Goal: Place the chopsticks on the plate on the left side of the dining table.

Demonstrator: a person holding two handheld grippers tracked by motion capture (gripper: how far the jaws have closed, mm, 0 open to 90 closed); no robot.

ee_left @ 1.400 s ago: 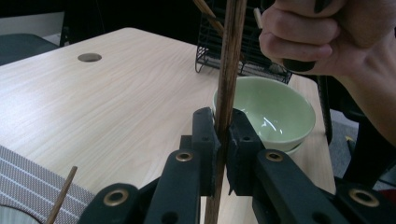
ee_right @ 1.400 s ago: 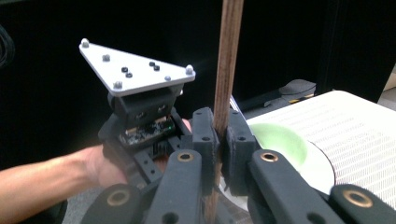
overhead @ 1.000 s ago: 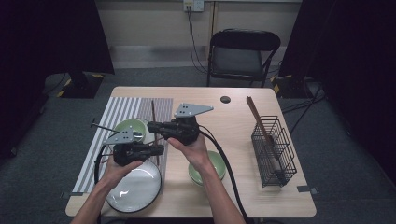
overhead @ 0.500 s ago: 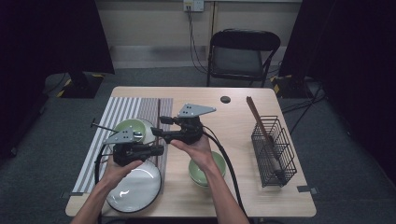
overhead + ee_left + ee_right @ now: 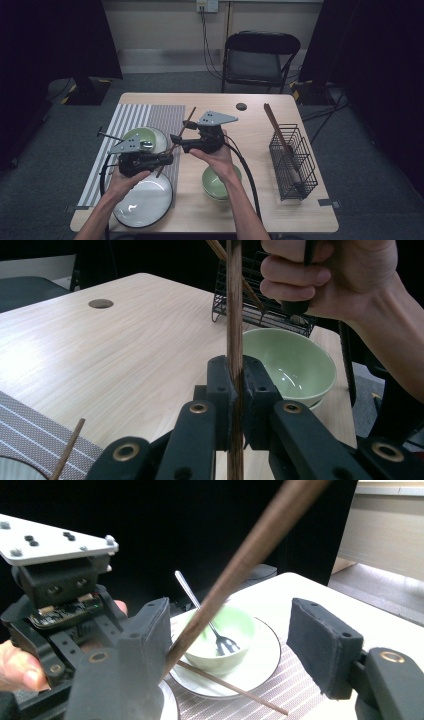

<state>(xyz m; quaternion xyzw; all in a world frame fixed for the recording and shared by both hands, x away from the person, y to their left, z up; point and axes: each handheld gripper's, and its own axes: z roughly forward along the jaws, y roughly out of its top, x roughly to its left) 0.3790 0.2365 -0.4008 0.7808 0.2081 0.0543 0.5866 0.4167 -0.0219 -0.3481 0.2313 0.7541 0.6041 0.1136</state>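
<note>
Wooden chopstick (image 5: pixel 234 315) clamped in left gripper (image 5: pixel 234 390), mid-table.

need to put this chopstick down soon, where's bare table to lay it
The widest bare wood lies between the striped placemat and the wire basket, behind the green bowl, up to the table hole. A narrower strip runs along the near edge, right of the white plate. The left side is crowded: the bowl on its saucer, a loose chopstick and both grippers.
</note>
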